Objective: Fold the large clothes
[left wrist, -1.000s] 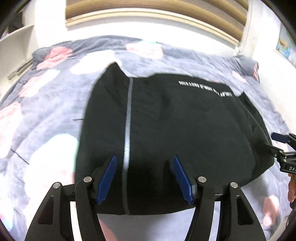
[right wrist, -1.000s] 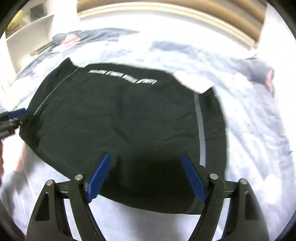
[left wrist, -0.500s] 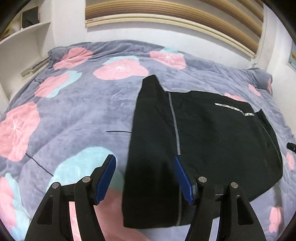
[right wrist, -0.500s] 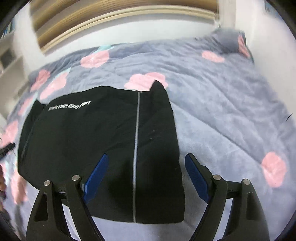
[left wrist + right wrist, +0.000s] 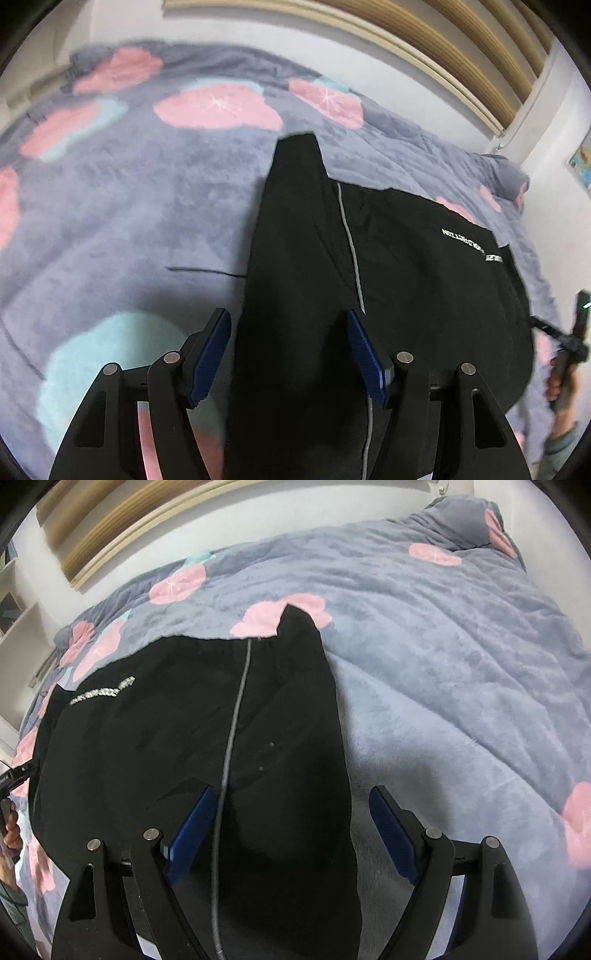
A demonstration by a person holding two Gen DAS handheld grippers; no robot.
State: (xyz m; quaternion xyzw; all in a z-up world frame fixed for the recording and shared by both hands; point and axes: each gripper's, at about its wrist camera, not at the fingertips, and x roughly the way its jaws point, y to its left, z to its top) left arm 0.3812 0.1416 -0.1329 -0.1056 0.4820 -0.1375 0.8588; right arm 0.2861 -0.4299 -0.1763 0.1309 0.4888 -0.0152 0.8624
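A black garment (image 5: 388,280) with grey side stripes and white lettering lies flat on the bed. My left gripper (image 5: 288,350) is open and empty, its jaws hanging over the garment's left edge strip. My right gripper (image 5: 291,827) is open and empty over the garment's right edge (image 5: 288,738), one blue finger (image 5: 192,827) over the fabric and the other over the blanket. The right gripper also shows at the right rim of the left wrist view (image 5: 569,343). The left gripper shows at the left rim of the right wrist view (image 5: 14,775).
A grey-blue blanket (image 5: 129,206) with pink and teal flowers covers the bed, also in the right wrist view (image 5: 461,646). A wooden headboard (image 5: 424,33) and white wall lie beyond. White shelves (image 5: 14,613) stand at the far left.
Both grippers have moved outward from the garment's middle to its opposite side edges and come lower. Both stay open and empty.
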